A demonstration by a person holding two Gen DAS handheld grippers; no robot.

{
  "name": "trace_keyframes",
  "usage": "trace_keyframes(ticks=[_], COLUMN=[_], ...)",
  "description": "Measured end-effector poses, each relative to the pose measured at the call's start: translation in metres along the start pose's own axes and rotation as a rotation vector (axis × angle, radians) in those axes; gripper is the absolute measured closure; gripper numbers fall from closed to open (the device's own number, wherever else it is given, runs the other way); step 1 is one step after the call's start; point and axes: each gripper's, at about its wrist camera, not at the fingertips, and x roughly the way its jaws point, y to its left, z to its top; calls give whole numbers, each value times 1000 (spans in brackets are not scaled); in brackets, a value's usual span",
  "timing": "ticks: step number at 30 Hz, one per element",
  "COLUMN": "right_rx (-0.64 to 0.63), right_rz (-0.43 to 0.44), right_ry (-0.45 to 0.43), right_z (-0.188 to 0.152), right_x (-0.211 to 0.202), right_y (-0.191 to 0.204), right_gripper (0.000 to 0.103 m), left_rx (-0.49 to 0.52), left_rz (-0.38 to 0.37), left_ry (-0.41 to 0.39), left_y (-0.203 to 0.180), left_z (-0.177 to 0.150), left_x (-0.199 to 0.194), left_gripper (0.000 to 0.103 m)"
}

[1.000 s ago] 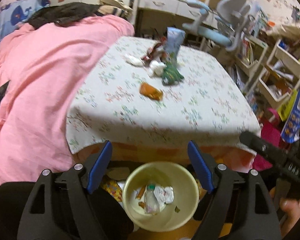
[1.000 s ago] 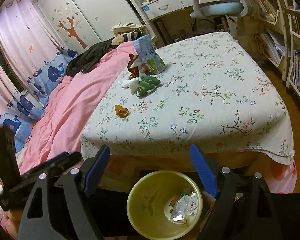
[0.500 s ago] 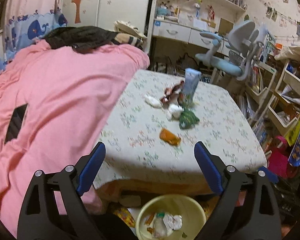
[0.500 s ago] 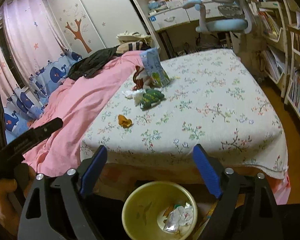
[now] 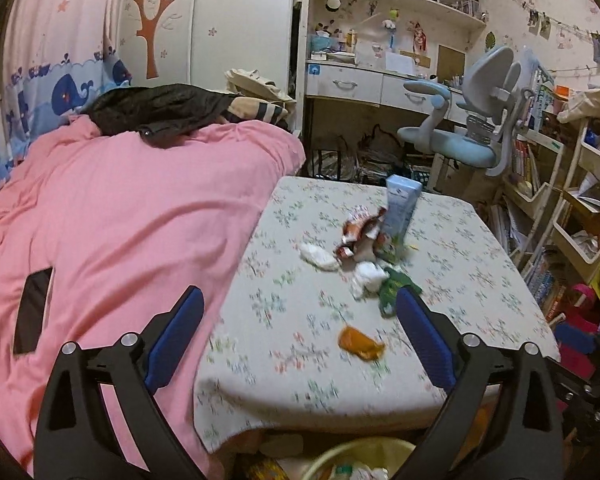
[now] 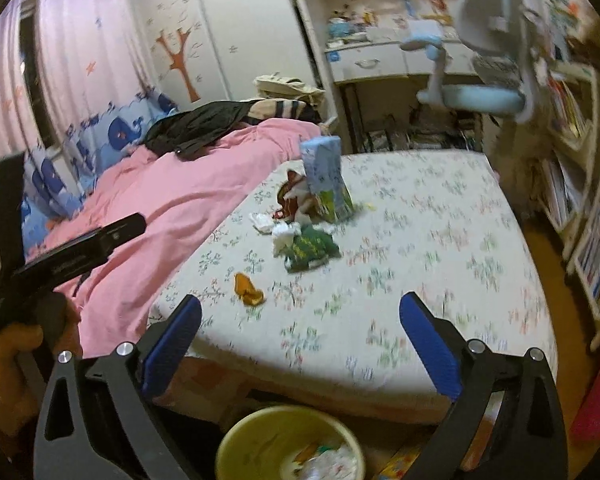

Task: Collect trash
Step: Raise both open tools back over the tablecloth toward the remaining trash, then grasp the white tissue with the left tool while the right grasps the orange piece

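Note:
Trash lies on the floral-cloth table (image 5: 460, 280) (image 6: 440, 240): an orange scrap (image 5: 359, 344) (image 6: 248, 290), a green wrapper (image 5: 394, 286) (image 6: 310, 248), white crumpled tissues (image 5: 366, 276) (image 6: 284, 236), a red-brown wrapper (image 5: 358, 232) (image 6: 292, 196) and a blue carton (image 5: 400, 208) (image 6: 326, 178) standing upright. A yellow bin (image 6: 288, 444) (image 5: 360, 458) with trash inside sits on the floor below the table's near edge. My left gripper (image 5: 296, 332) and right gripper (image 6: 300, 334) hover short of the table, jaws opening wide, nothing between them.
A pink-covered bed (image 5: 120, 240) adjoins the table's left side, with a dark phone (image 5: 32, 310) on it. A desk chair (image 5: 468, 136), desk and shelves (image 5: 572, 208) stand behind and to the right. A hand holding the left gripper's body (image 6: 60, 256) shows at left.
Both grippers rose and tilted upward, so the bin slid to the bottom edge and more of the room appeared. Both pairs of jaws spread wider.

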Motion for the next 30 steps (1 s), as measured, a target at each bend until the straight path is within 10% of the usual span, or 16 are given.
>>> trace_keyframes(ticks=[10,30], right_rx=[-139,-273], right_rz=[12,209], right_ry=[-14,260], right_z=[31,8], right_x=[32,127], right_y=[4,55], right_gripper=[8,16], left_rx=[-58,94], left_rz=[25,-37], left_ry=[33,257], left_y=[14,-5], left_z=[18,23], left_x=[57,175], left_gripper=[9,9])
